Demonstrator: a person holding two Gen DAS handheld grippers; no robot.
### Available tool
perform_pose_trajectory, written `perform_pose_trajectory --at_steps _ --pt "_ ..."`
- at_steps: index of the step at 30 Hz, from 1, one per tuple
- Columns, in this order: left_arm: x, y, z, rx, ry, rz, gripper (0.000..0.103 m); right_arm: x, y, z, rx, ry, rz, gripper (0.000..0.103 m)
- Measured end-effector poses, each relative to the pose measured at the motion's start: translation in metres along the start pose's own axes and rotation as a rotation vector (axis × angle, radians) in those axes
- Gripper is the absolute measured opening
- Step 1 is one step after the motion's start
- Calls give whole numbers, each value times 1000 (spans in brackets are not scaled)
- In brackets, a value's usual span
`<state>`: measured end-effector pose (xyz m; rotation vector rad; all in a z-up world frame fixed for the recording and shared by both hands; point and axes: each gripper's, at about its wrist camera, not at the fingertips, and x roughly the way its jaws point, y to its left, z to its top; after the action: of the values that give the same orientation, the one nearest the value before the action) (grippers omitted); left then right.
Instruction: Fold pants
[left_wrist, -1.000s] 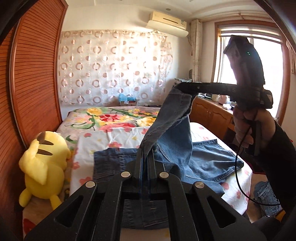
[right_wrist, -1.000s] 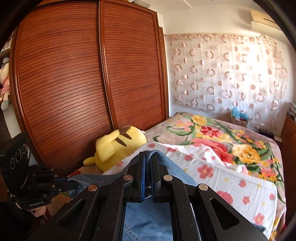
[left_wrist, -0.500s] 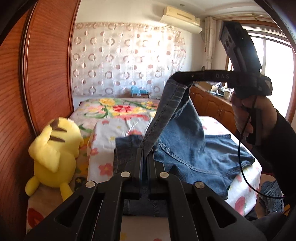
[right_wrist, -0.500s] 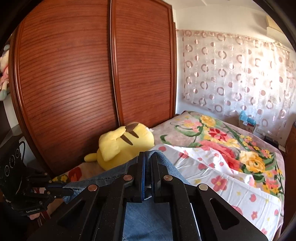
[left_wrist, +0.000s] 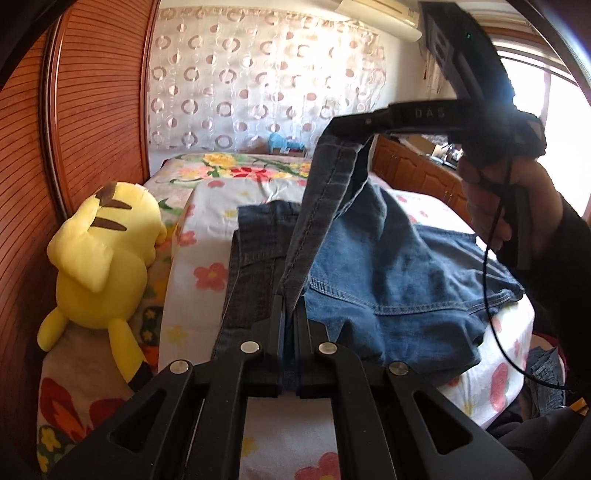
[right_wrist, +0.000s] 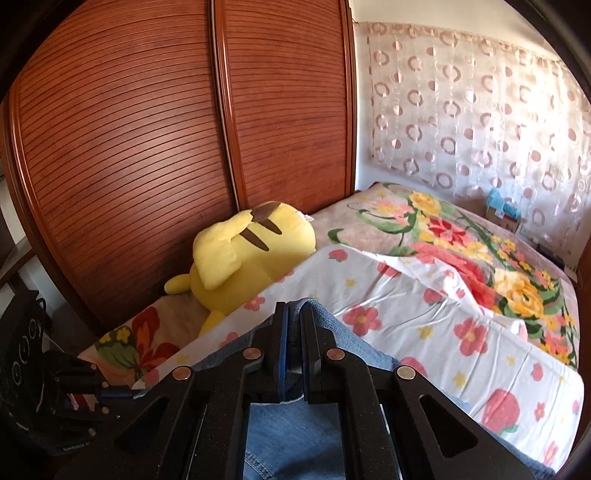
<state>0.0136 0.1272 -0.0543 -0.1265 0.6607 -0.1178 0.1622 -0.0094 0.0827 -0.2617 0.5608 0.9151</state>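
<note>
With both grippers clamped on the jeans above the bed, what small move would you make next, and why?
I would probably lower the right gripper toward the bed. It holds its end of the jeans high, while the left gripper is already low over the denim. The lifted edge hangs slanted, so bringing it down should lay the fold flat.

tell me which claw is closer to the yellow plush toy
Left. The left claw grips the jeans low, just beside the yellow plush toy; the right claw holds them raised, farther off.

Slatted wooden wardrobe (right_wrist: 166, 147), ring-patterned curtain (left_wrist: 258, 92), floral bed (right_wrist: 461, 332).
</note>
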Motion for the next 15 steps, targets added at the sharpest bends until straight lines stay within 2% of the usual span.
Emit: perform_pose_trajectory --at_steps 1,2,3,4,5,7,9,11,13,15 --pt "1 0 -1 -2 6 4 4 0 0 1 6 4 -1 10" --pt "3 1 -3 -5 13 11 4 -2 0 1 9 5 -4 22" --pt "5 2 -4 -8 20 21 4 -4 -2 1 11 0 -11 29" --pt "7 3 -5 -9 25 26 4 -8 -3 1 15 -7 -17 46" --pt "9 3 -6 -11 30 28 4 -10 -5 -2 21 -14 -20 59" --pt "12 6 -6 -18 43 33 5 -19 -12 -5 37 -25 -34 60" --pt "14 7 -6 -20 48 40 12 -27 -18 -14 45 -20 -55 60" --pt "15 9 -5 -23 45 42 33 -38 -25 -27 51 -16 -92 60" --pt "14 9 -4 -27 34 41 45 -48 -31 -43 51 -9 -123 60" --pt "14 10 -2 -30 29 44 45 -57 -35 -59 55 2 -151 60"
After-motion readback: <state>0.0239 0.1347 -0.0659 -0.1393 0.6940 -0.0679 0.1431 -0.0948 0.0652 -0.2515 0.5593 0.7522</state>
